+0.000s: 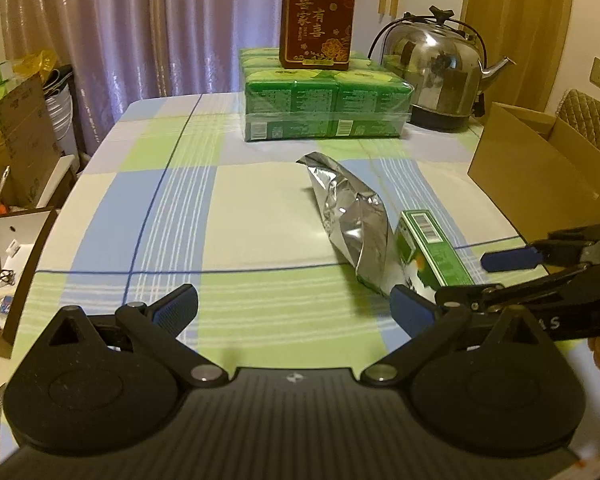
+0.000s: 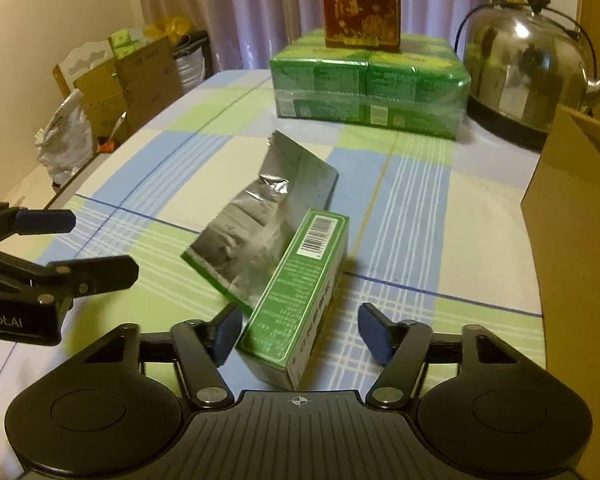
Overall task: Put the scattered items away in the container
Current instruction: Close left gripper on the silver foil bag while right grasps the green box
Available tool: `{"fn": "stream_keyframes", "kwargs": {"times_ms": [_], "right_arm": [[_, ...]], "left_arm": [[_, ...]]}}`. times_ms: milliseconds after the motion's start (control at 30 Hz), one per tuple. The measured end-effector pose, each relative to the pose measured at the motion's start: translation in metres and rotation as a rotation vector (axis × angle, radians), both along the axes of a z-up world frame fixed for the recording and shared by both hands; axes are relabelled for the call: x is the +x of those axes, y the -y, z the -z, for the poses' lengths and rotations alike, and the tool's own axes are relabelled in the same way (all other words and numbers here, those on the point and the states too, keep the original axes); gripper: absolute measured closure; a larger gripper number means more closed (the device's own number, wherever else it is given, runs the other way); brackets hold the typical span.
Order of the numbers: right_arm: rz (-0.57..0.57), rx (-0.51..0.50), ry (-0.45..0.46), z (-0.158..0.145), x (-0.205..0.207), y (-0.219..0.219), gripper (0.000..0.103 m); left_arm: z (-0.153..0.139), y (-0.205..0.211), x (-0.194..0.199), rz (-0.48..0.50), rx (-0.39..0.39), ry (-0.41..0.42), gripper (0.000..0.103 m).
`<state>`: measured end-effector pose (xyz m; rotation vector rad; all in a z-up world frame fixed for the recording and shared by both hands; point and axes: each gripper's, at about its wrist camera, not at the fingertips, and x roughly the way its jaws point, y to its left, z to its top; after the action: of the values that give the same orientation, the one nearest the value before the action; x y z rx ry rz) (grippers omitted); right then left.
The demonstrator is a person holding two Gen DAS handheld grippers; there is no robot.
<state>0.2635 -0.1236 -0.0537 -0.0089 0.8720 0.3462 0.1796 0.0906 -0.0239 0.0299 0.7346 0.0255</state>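
A small green box (image 2: 296, 304) with a barcode lies on the checked tablecloth, leaning against a crumpled silver foil bag (image 2: 256, 220). My right gripper (image 2: 300, 334) is open, its blue pads on either side of the box's near end without touching it. In the left wrist view the same green box (image 1: 430, 252) and foil bag (image 1: 352, 220) lie to the right of my left gripper (image 1: 296, 308), which is open over bare cloth. The right gripper (image 1: 456, 280) enters that view from the right. An open cardboard box (image 1: 540, 168) stands at the table's right edge.
At the far end sit a wrapped pack of green tissue boxes (image 1: 324, 104), a dark red carton (image 1: 318, 16) on top, and a steel kettle (image 1: 436, 68). Cardboard boxes and bags (image 2: 120, 80) crowd the floor left of the table. A small open box (image 1: 8, 272) sits at the left.
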Motion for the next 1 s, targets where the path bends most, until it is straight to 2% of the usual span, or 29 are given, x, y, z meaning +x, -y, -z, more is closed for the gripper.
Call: {"fn": "stream_keyframes", "kwargs": {"times_ms": [133,200,300,533,600,633,700,767,867,1000], "right_arm": [[-0.018,0.004,-0.019,0.009,0.006,-0.001,0.057],[-0.026,-0.004,-0.022,0.012,0.008,-0.001,0.066],[-0.009,-0.041,-0.002,0.012,0.008,0.002,0.076],[0.014,-0.078,0.032,0.01,0.004,0.019,0.076],[0.017,-0.08,0.032,0.01,0.003,0.022,0.076],[0.019,-0.079,0.031,0.01,0.004,0.022,0.076],[0.025,-0.076,0.029,0.009,0.003,0.023,0.076],[0.03,-0.071,0.024,0.007,0.003,0.025,0.076],[0.035,-0.064,0.019,0.004,-0.001,0.029,0.076],[0.043,-0.052,0.013,-0.004,-0.014,0.033,0.076]], "left_arm": [[0.004,0.006,0.019,0.034,-0.018,-0.003,0.003],[0.007,0.011,0.029,0.053,-0.025,-0.011,0.003],[0.013,0.019,0.043,0.081,-0.024,-0.031,0.008],[0.028,0.029,0.071,0.088,-0.041,-0.079,0.026],[0.03,0.028,0.077,0.069,-0.059,-0.087,0.026],[0.03,0.026,0.08,0.059,-0.072,-0.091,0.03],[0.03,0.024,0.085,0.046,-0.093,-0.103,0.045],[0.029,0.024,0.087,0.052,-0.107,-0.125,0.069],[0.026,0.029,0.083,0.083,-0.083,-0.151,0.075],[0.018,0.034,0.065,0.119,-0.077,-0.187,0.078]]}}
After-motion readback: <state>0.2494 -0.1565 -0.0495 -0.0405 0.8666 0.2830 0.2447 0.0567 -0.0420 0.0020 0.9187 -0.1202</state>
